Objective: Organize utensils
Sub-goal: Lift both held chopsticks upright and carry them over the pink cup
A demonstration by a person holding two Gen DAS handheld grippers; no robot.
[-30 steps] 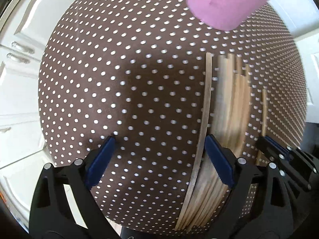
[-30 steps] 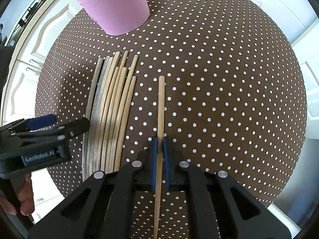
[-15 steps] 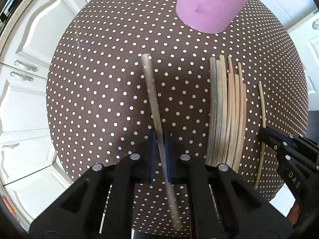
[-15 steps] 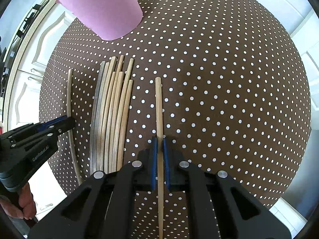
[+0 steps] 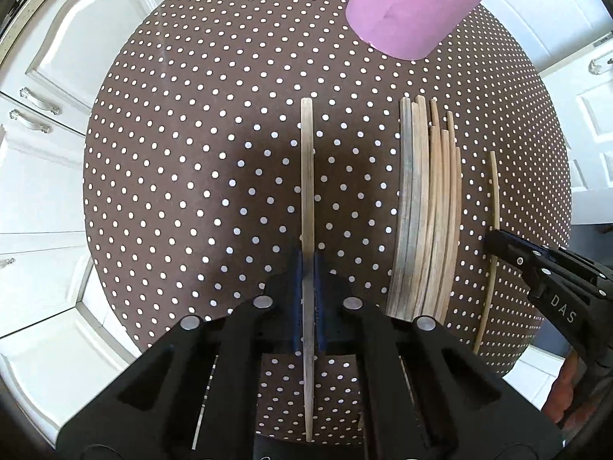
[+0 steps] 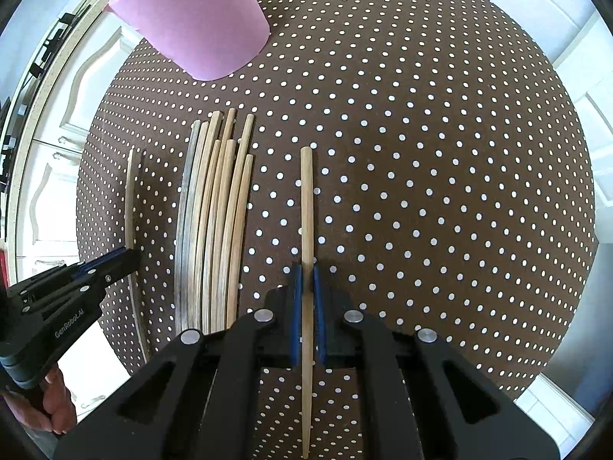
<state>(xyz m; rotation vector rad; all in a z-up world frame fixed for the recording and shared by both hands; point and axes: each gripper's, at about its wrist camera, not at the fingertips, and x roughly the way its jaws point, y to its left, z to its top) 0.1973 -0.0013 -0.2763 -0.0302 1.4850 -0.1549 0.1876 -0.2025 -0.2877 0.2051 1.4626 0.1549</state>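
My left gripper [image 5: 307, 268] is shut on a greyish wooden chopstick [image 5: 307, 176], held above the table and pointing at the far side. My right gripper [image 6: 306, 276] is shut on a light wooden chopstick [image 6: 306, 199], held the same way. A bundle of several wooden chopsticks [image 5: 425, 211] lies on the table between the two grippers; it also shows in the right wrist view [image 6: 214, 222]. A pink cup [image 5: 417, 4] stands at the far side of the table, also seen in the right wrist view [image 6: 191, 19]. Each gripper shows in the other's view: the right [image 5: 494, 237], the left [image 6: 126, 258].
The round table [image 6: 440, 153] has a brown cloth with white dots. White cabinets [image 5: 46, 122] with handles surround it. The table edge is near on the left and right sides.
My left gripper has closed on a chopstick from the left side of the bundle and lifted it up and to the left. My right gripper holds its chopstick and has risen a little.
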